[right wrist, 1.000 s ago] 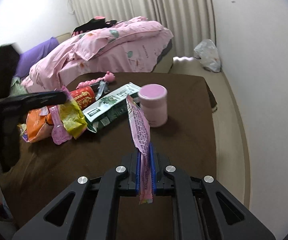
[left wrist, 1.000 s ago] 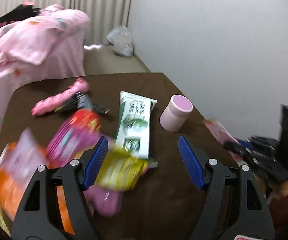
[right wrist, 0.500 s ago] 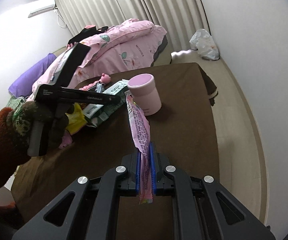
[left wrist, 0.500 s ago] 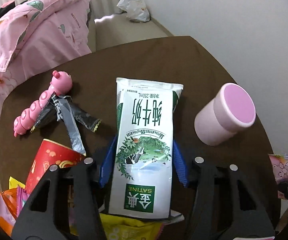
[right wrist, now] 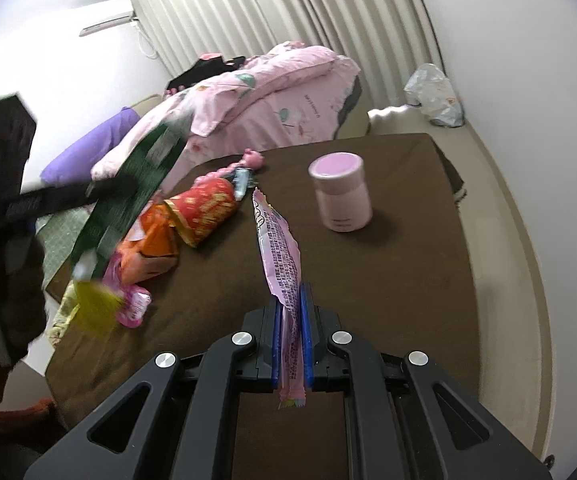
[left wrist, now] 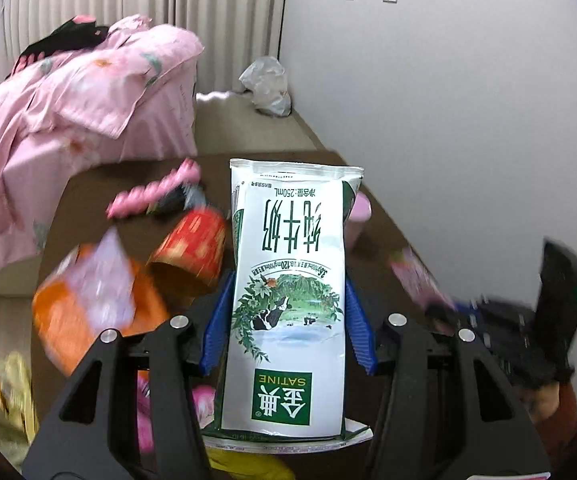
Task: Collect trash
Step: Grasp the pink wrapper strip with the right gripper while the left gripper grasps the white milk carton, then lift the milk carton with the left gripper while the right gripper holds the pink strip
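My left gripper [left wrist: 288, 292] is shut on a white and green milk pouch [left wrist: 288, 240], gripped across its width and held up above the brown table [left wrist: 376, 224]. In the right wrist view that gripper [right wrist: 100, 192] and pouch [right wrist: 136, 184] are a blur at the left. My right gripper [right wrist: 290, 308] is shut on a long pink wrapper [right wrist: 278, 240] that sticks up and forward from the pads. On the table lie a red paper cup [right wrist: 204, 208] on its side, an orange packet [right wrist: 152, 248] and a yellow wrapper [right wrist: 96, 304].
A pink jar [right wrist: 342, 196] stands upright towards the table's far right. A pink toy [right wrist: 244, 162] and a dark wrapper lie at the far edge. A bed with a pink duvet [right wrist: 272, 92] is behind, and a plastic bag [right wrist: 434, 94] sits on the floor by the wall.
My left gripper closed on the milk pouch and lifted it off the table. The right gripper kept its hold on the pink wrapper and hardly moved.
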Action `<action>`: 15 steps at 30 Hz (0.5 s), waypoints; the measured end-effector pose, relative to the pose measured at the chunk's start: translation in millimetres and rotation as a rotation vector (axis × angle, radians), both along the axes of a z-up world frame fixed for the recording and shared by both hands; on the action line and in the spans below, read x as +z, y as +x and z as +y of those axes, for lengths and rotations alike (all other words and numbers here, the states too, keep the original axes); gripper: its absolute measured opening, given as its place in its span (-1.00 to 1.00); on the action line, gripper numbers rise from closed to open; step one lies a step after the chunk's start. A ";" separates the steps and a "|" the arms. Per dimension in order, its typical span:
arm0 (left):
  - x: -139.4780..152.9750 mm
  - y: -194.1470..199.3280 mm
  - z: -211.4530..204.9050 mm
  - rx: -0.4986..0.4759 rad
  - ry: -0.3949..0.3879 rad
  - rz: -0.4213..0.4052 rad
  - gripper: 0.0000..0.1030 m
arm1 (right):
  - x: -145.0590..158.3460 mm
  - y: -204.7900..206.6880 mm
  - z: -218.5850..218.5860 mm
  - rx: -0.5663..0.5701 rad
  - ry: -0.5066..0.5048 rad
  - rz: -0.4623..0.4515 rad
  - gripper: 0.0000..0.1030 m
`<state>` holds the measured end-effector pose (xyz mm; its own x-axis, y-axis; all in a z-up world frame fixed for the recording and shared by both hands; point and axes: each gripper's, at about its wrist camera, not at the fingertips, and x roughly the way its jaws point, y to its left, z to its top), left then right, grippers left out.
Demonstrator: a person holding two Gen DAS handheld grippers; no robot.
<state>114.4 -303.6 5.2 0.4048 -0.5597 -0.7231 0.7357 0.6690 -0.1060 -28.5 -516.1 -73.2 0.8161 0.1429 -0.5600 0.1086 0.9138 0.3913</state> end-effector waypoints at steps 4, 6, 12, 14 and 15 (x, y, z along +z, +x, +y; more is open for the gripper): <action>-21.3 -25.2 43.1 0.048 0.074 0.018 -0.05 | 10.5 0.4 21.7 0.046 -0.024 -0.020 -0.80; -36.2 -33.2 66.9 0.080 0.107 0.029 -0.05 | 12.4 2.0 34.4 0.076 -0.030 -0.017 -0.80; -67.5 -30.2 105.2 0.135 0.098 0.143 -0.05 | 5.2 8.0 59.5 0.145 0.021 0.030 -0.80; -71.3 -27.2 103.5 0.122 0.092 0.165 -0.03 | 3.8 9.7 68.3 0.156 0.005 0.051 -0.80; -73.5 -24.4 99.6 0.114 0.103 0.166 -0.02 | 3.4 9.9 71.0 0.159 0.001 0.057 -0.80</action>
<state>89.9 -204.0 -68.3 0.3323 -0.4370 -0.8358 0.6328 0.7604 -0.1460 -18.6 -445.2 -69.8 0.7502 0.2685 -0.6043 -0.0156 0.9208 0.3898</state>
